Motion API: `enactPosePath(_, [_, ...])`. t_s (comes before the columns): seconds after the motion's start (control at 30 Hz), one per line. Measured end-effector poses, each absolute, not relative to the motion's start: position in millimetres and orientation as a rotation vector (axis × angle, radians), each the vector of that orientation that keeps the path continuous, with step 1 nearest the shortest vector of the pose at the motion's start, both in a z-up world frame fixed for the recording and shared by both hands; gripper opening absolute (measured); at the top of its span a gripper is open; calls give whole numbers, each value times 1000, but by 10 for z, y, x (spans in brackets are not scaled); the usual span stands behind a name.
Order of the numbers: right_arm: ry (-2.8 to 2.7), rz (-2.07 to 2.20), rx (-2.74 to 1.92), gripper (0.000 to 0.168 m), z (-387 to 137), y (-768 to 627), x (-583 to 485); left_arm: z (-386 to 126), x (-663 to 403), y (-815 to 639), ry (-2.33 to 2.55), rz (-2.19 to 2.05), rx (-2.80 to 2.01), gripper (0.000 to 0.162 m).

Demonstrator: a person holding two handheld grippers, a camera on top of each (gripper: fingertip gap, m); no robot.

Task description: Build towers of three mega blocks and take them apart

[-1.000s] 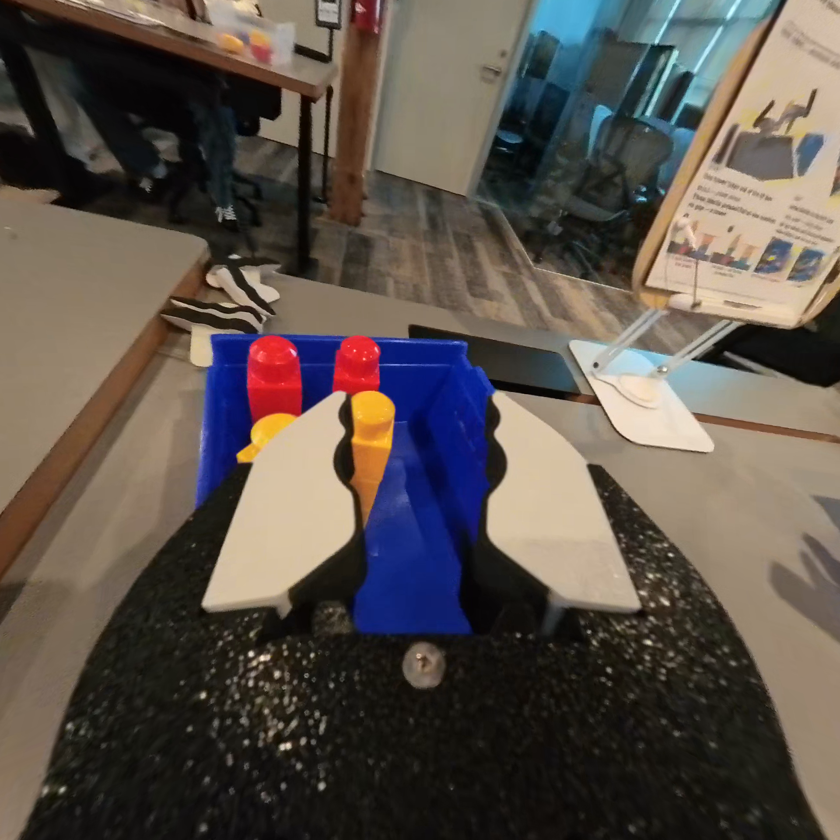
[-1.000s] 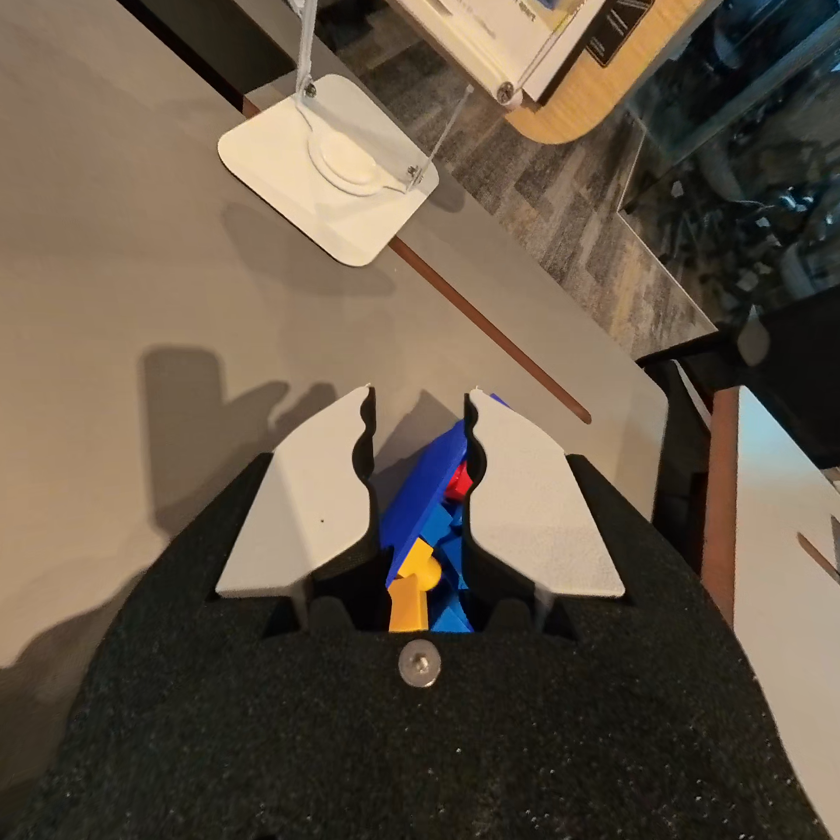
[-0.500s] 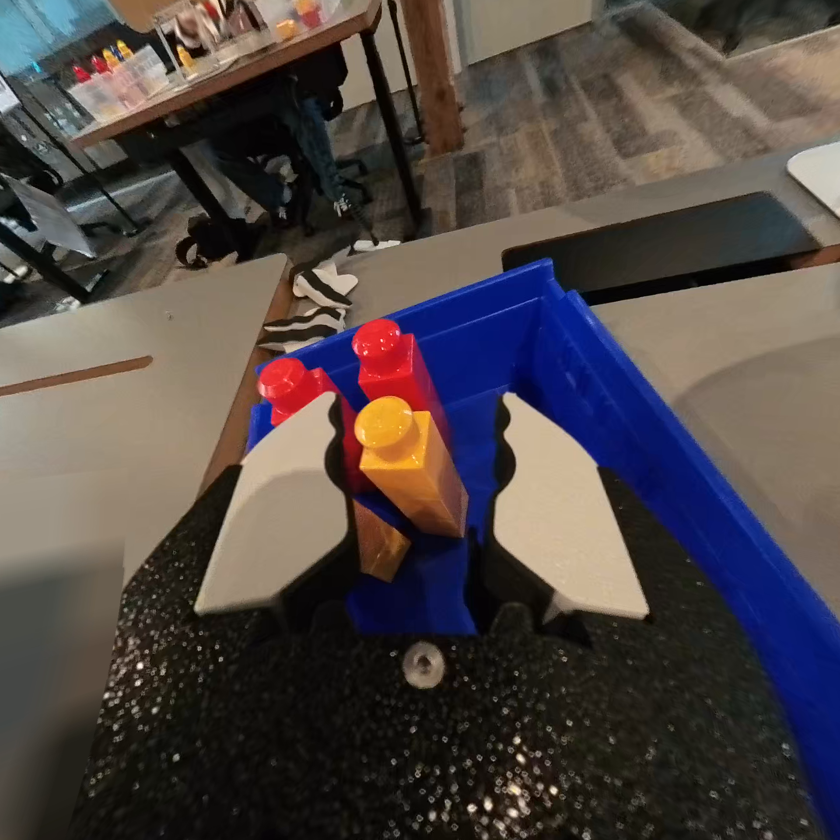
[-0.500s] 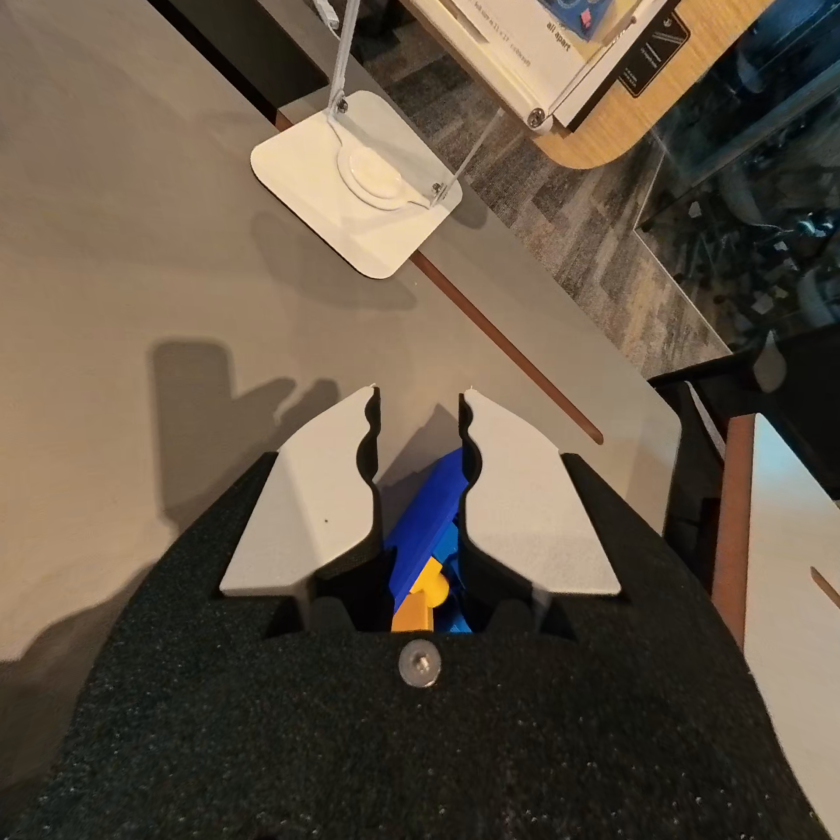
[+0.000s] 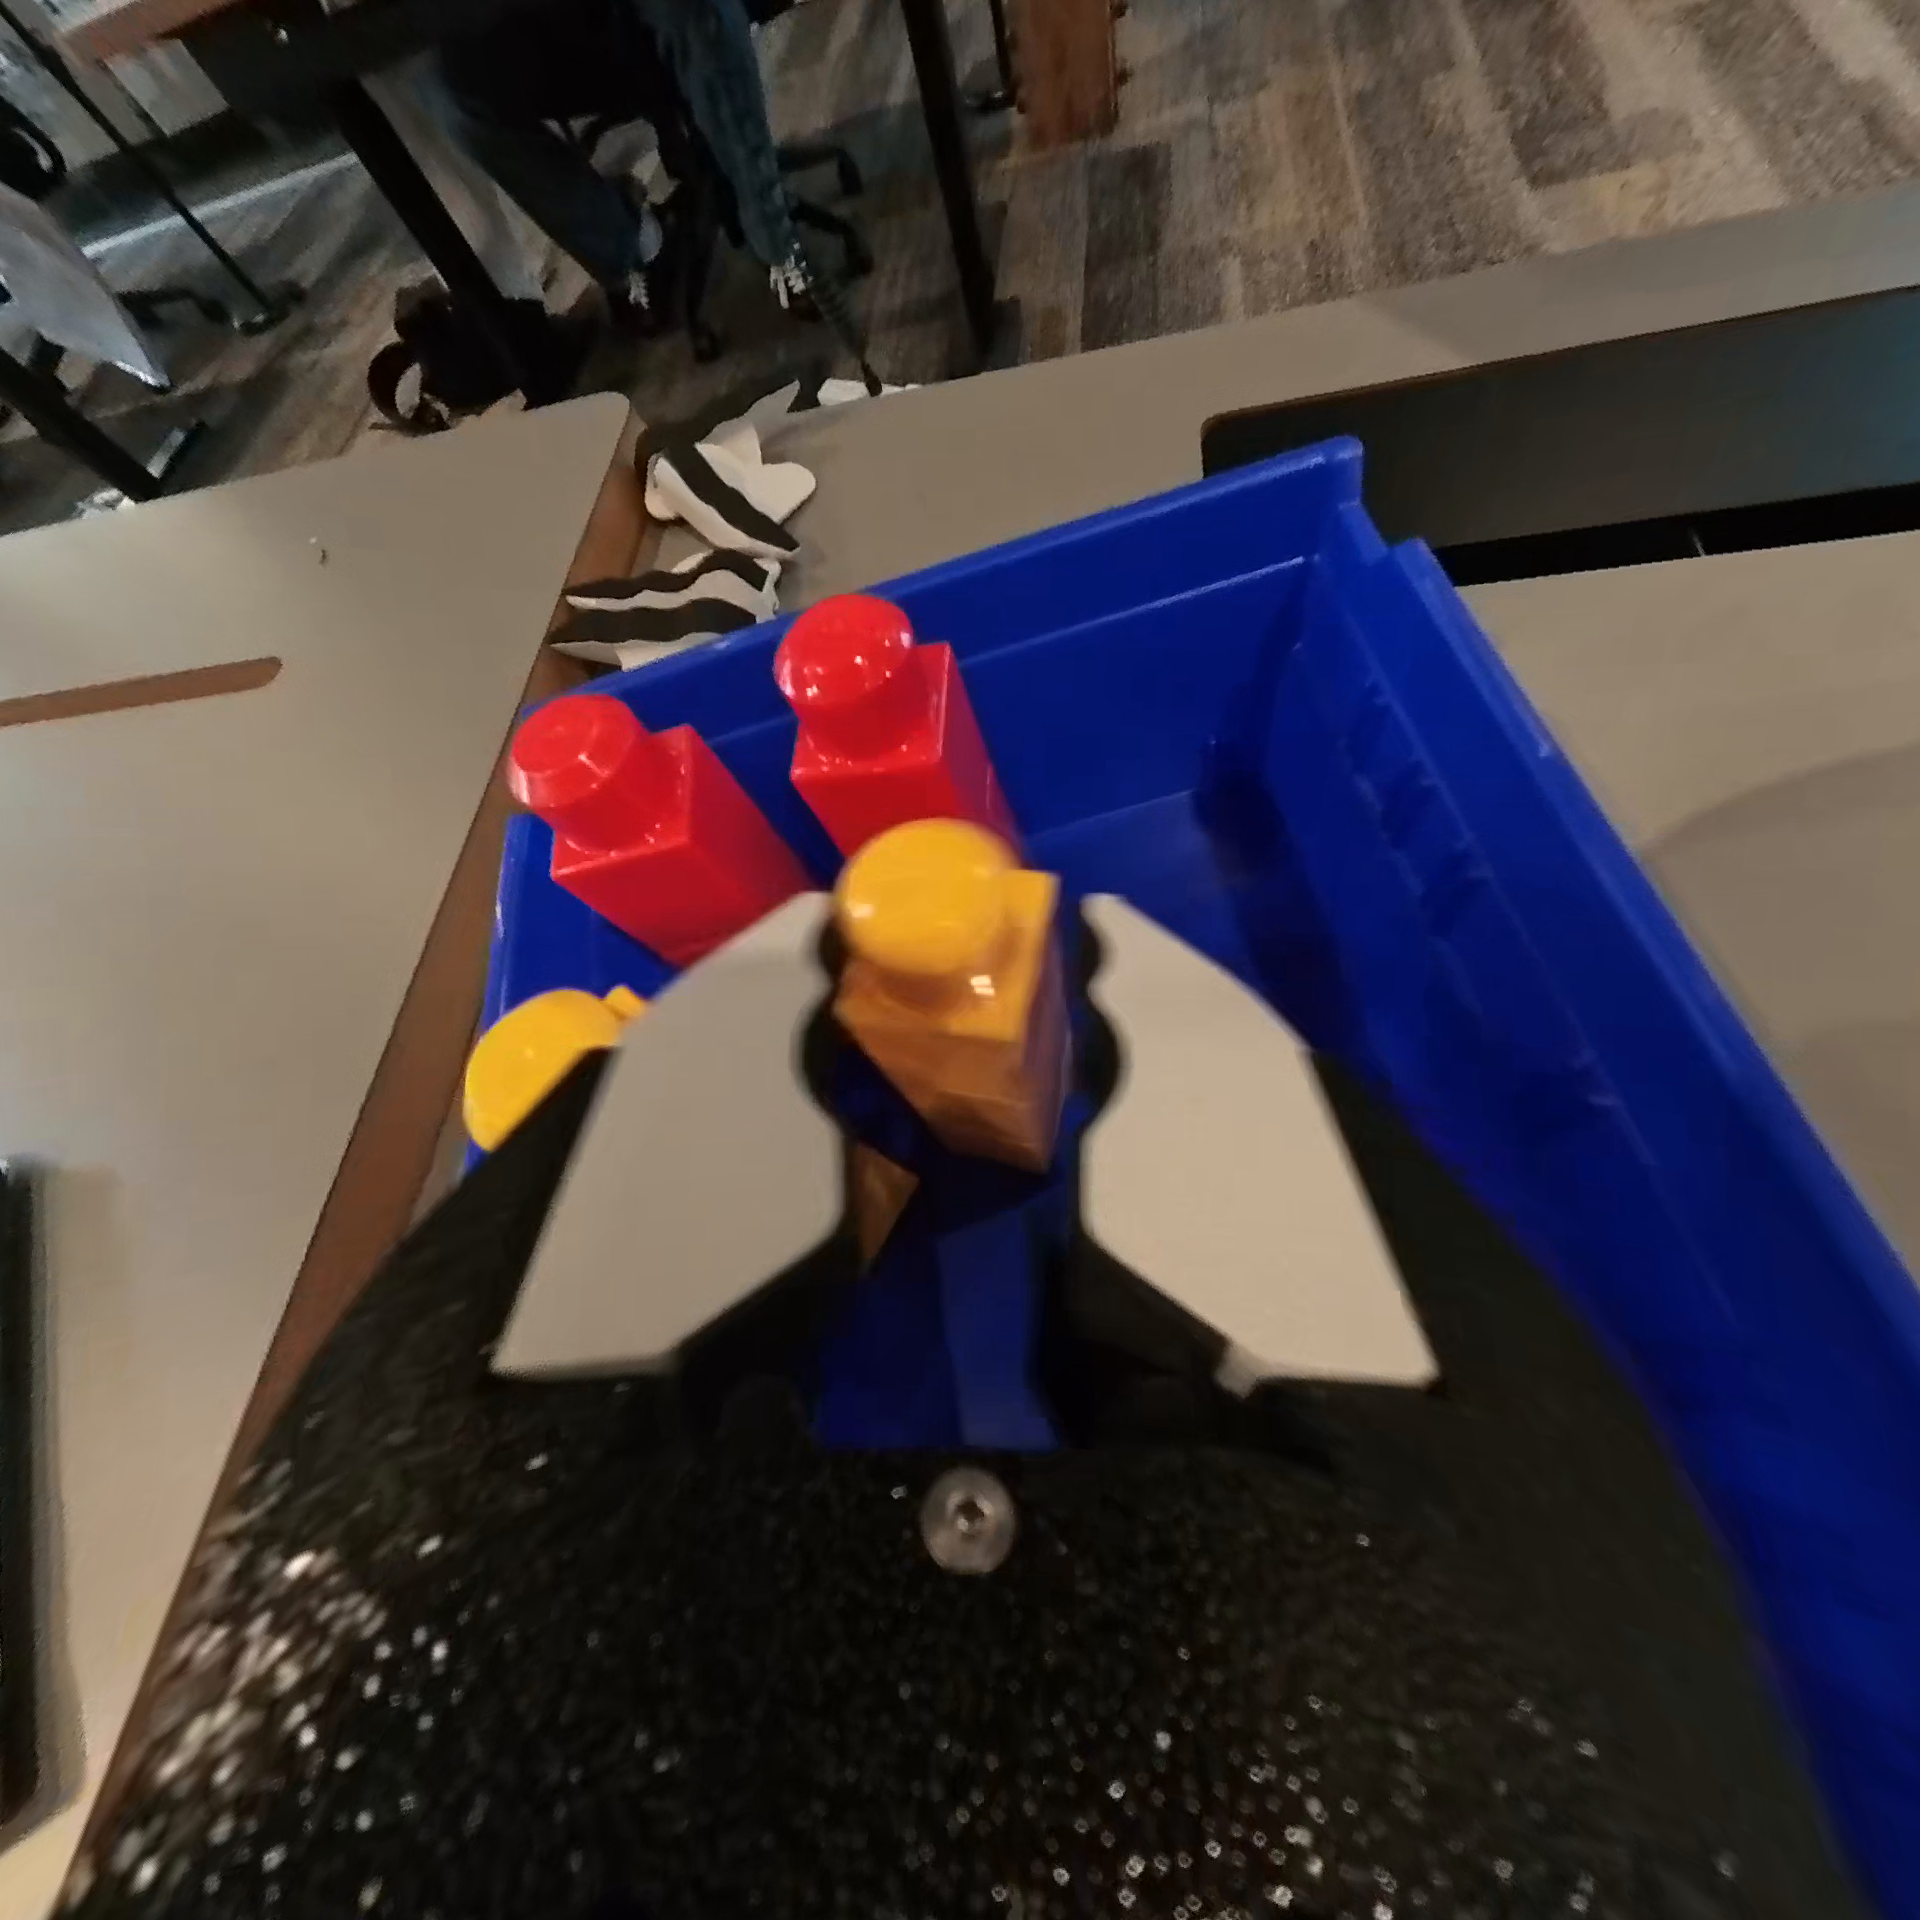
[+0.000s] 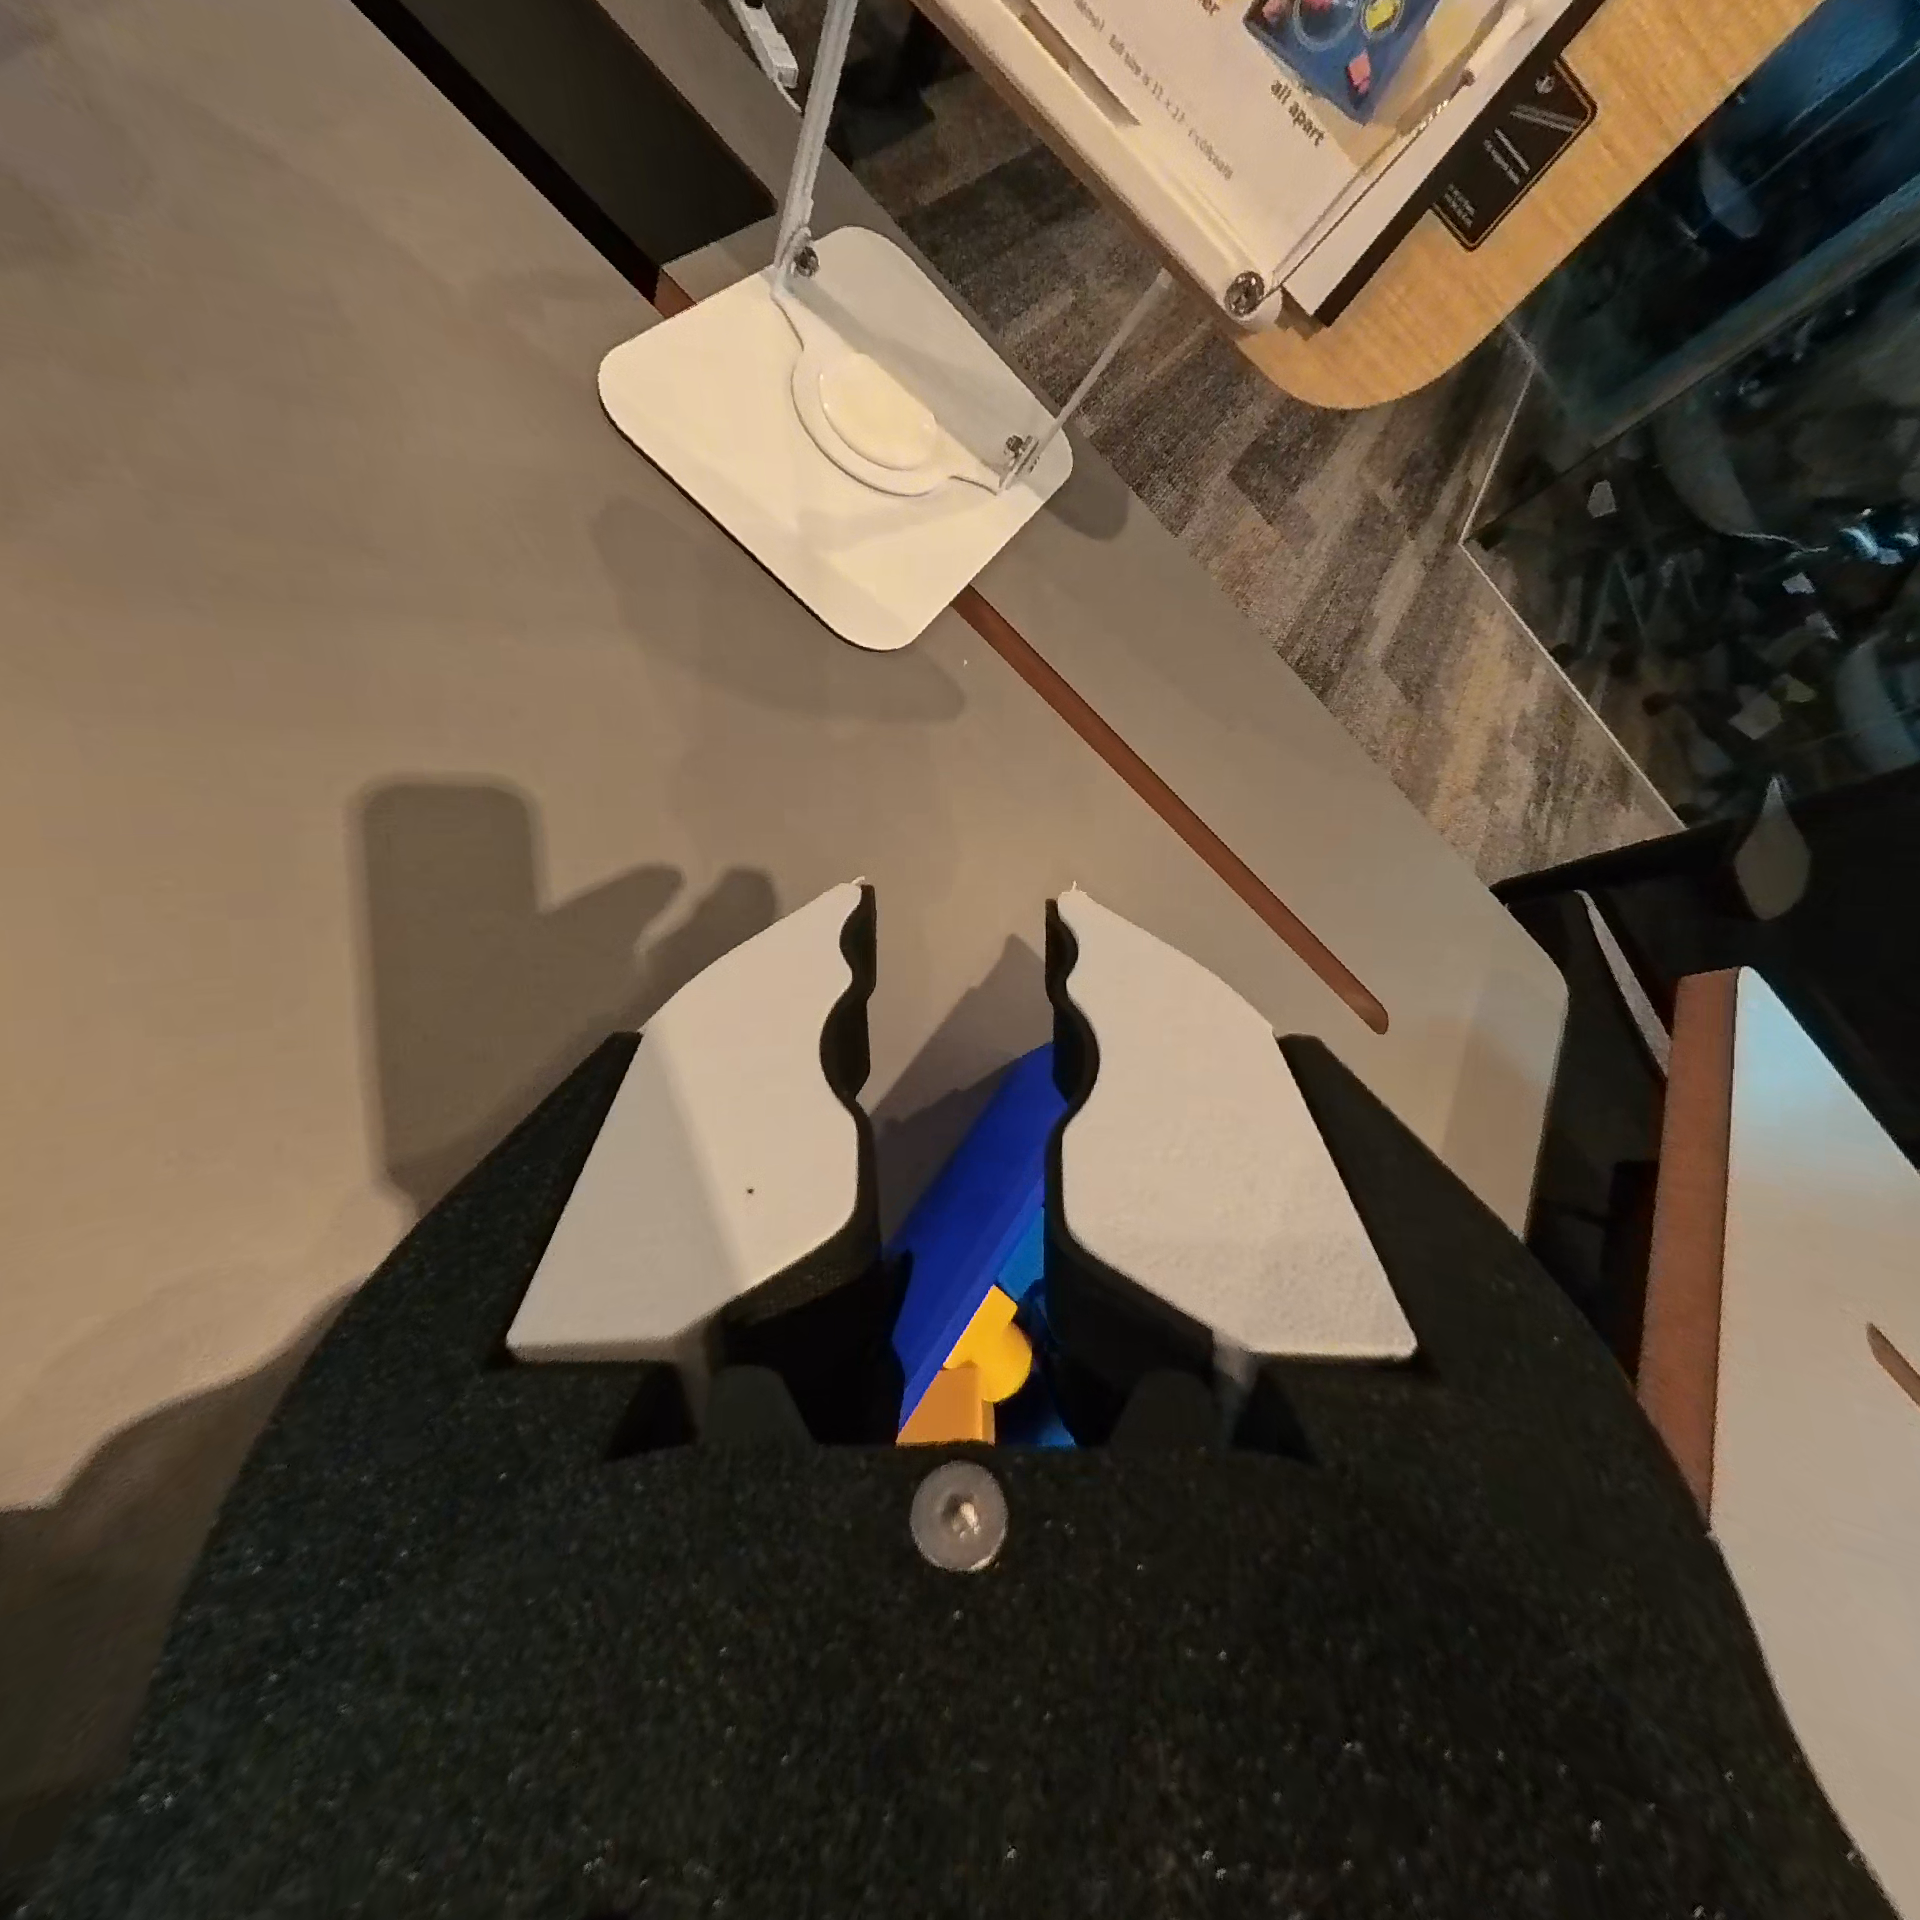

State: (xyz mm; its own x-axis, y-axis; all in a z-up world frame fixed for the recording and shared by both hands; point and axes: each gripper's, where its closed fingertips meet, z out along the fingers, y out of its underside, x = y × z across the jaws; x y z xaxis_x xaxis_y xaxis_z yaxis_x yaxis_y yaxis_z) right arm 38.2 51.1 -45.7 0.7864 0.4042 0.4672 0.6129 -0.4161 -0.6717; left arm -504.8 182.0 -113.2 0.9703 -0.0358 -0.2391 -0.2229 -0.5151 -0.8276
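The left hand-held gripper (image 5: 951, 925) reached into the blue bin (image 5: 1475, 894), its jaws bracketing an upright yellow block (image 5: 961, 1013); whether they clamped it could not be told. Another yellow block (image 5: 520, 1070) stood at the bin's left wall, and two red blocks (image 5: 644, 821) stood near its far wall. The right hand-held gripper (image 6: 961, 914) hung above the bin's edge (image 6: 982, 1174) with jaws apart and nothing between them. Beyond the bin, a white stand base (image 6: 831, 436) rested on the grey tabletop (image 6: 312, 520).

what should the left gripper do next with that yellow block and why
Probably close on it, then lift. The yellow block stands between the fingers of the left gripper, which look open with slight gaps either side. It is in the blue bin, beside two red blocks, so lifting straight up avoids them.
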Motion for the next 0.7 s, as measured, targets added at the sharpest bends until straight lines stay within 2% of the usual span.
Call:
enactPosePath(0.03, [-758, -289, -2061, 30, -453, 511, 375, -1139, -5047, 1817, 181, 232, -2110, 37])
enactPosePath(0.23, [-822, -216, -1974, 29, -357, 516, 168, -1046, -5011, 1758, 240, 272, -2110, 35])
enactPosePath(0.5, [-1066, 117, -1636, 39, -24, 391, -779, -174, -4022, 1411, 564, -158, -1799, 33])
enactPosePath(0.7, [-1252, 357, -1451, 52, -16, 251, -1643, 221, -3038, 833, 948, -426, -1573, 33])
